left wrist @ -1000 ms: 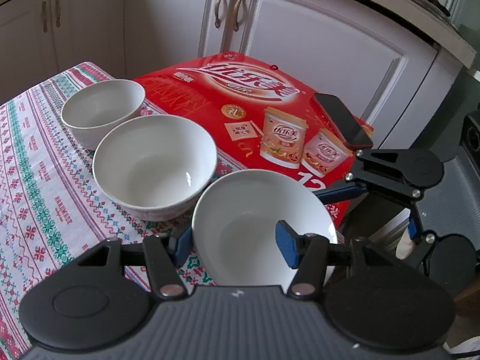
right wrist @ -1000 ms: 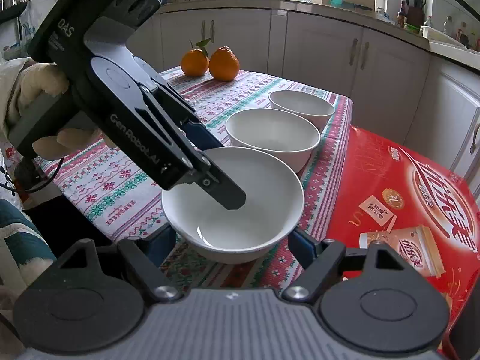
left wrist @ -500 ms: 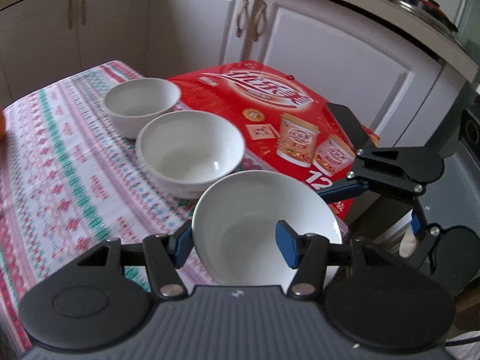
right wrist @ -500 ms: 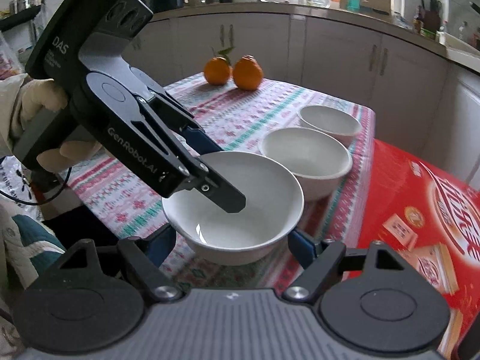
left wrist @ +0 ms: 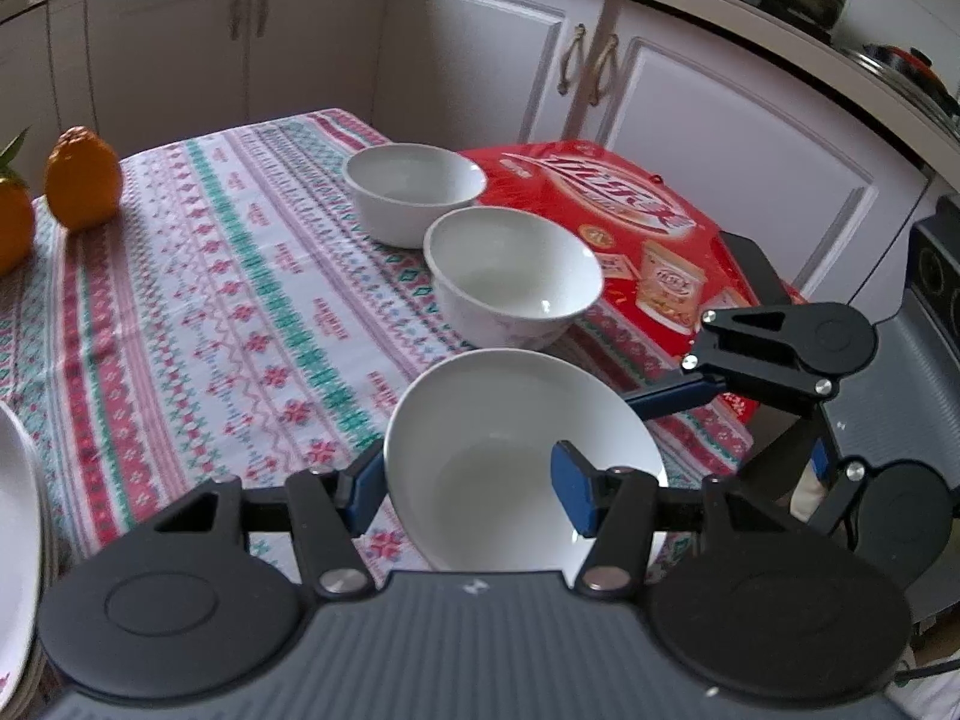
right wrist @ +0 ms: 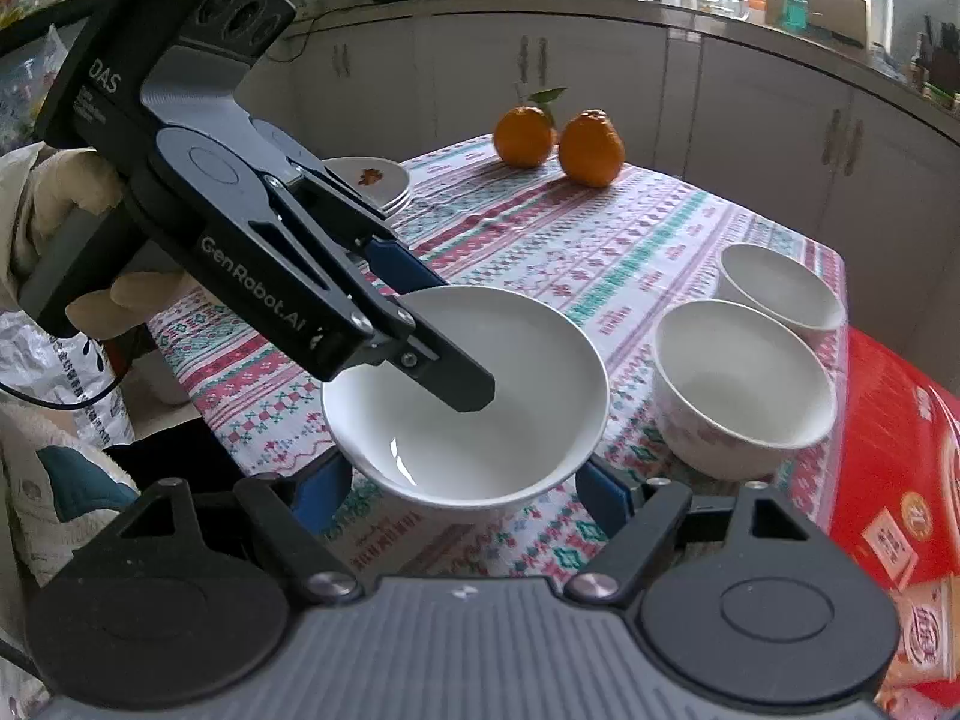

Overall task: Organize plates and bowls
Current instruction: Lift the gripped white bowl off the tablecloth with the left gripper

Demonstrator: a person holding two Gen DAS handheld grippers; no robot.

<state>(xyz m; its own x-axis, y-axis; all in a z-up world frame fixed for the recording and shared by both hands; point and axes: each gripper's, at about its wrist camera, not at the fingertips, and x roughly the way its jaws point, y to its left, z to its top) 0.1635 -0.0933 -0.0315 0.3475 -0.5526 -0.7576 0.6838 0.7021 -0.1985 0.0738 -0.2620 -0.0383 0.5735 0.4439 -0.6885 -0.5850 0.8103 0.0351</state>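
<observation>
A shallow white bowl (left wrist: 510,456) (right wrist: 528,372) hangs above the near edge of the patterned tablecloth (left wrist: 210,300). My left gripper (left wrist: 468,480) (right wrist: 444,330) is shut on its rim, one finger inside the bowl and one outside. My right gripper (right wrist: 459,495) (left wrist: 726,432) clasps the bowl's body from the other side, a blue pad against each flank. Two deeper white bowls (left wrist: 510,276) (left wrist: 414,186) stand on the cloth beyond; in the right wrist view they sit at the right (right wrist: 744,396) (right wrist: 780,288). A stack of white plates (left wrist: 18,510) (right wrist: 366,177) lies at the table's left.
A red carton (left wrist: 630,210) (right wrist: 888,450) lies beside the table with a dark phone (left wrist: 756,270) on it. Two oranges (left wrist: 81,180) (right wrist: 591,147) rest at the far corner. White cabinets surround the table. A gloved hand (right wrist: 66,204) holds the left gripper.
Both grippers have carried the bowl leftward along the table edge. The two standing bowls and the carton slid right in view; the oranges and plate stack came into sight.
</observation>
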